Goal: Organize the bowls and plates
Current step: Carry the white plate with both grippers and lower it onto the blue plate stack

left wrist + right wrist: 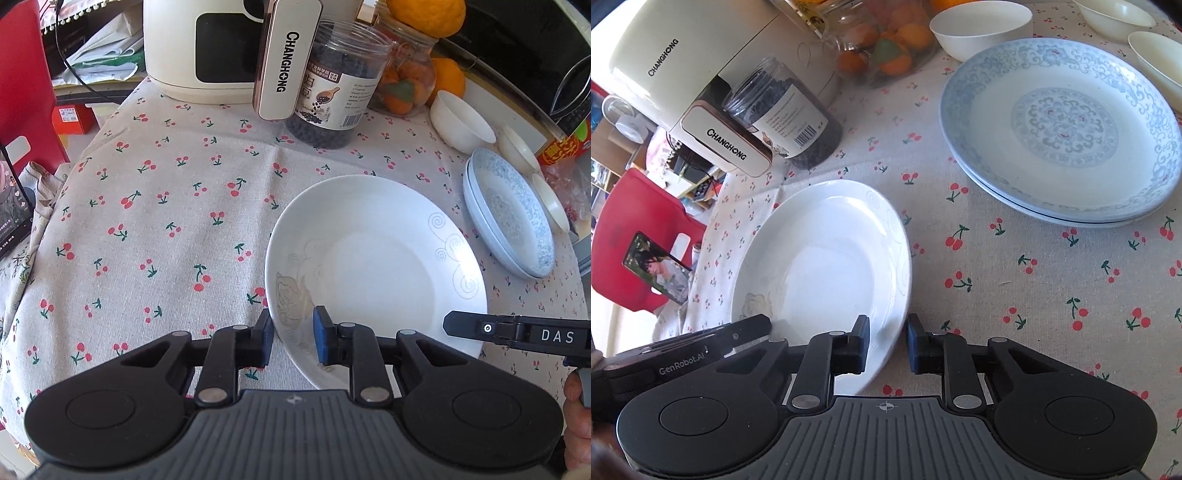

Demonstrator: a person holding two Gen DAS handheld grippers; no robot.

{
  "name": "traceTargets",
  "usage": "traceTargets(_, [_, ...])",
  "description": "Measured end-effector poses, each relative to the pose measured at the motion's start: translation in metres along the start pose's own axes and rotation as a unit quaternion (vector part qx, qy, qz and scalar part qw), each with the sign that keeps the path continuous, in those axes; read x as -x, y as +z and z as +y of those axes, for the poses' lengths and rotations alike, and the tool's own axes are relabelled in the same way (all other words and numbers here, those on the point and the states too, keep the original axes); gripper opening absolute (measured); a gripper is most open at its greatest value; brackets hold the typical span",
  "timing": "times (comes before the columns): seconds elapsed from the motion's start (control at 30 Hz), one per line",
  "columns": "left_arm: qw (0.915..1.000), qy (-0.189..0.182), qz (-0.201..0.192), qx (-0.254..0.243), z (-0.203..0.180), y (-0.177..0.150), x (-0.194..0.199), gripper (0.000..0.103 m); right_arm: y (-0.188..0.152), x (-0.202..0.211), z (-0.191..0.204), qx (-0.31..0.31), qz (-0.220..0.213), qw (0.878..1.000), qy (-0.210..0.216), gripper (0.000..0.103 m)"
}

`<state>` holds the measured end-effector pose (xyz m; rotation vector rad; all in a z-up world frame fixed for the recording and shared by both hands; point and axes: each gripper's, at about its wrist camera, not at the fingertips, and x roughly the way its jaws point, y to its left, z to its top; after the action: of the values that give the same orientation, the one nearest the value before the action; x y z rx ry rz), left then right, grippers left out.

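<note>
A large white plate with faint swirl patterns lies on the cherry-print tablecloth. My left gripper is shut on its near left rim, one pad outside the edge and the blue pad on the inner slope. In the right wrist view the same white plate has its near right rim pinched in my right gripper. A stack of blue-patterned plates sits to the right. Behind it stand a white bowl and two smaller cream bowls.
At the back of the table stand a cream air fryer, a jar of black beans and a glass jar of oranges. A red chair with a phone stands past the left table edge.
</note>
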<state>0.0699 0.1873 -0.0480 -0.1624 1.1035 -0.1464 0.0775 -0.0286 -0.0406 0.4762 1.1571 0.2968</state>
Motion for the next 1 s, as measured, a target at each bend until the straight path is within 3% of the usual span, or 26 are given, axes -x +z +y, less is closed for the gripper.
traceTargets(0.33, [0.9998, -0.002, -0.02, -0.003, -0.002, 0.002, 0.01, 0.018, 0.002, 0.017, 0.007, 0.026, -0.027, 0.999, 0.003, 0.017])
traceTargets(0.7, [0.9995, -0.015, -0.026, -0.004, -0.009, 0.002, 0.015, 0.013, 0.008, 0.03, -0.002, 0.013, -0.041, 0.999, 0.007, 0.018])
traceTargets(1.0, [0.998, -0.03, -0.055, -0.005, -0.02, 0.006, 0.026, 0.012, 0.018, 0.049, -0.01, 0.006, -0.067, 0.998, 0.017, 0.018])
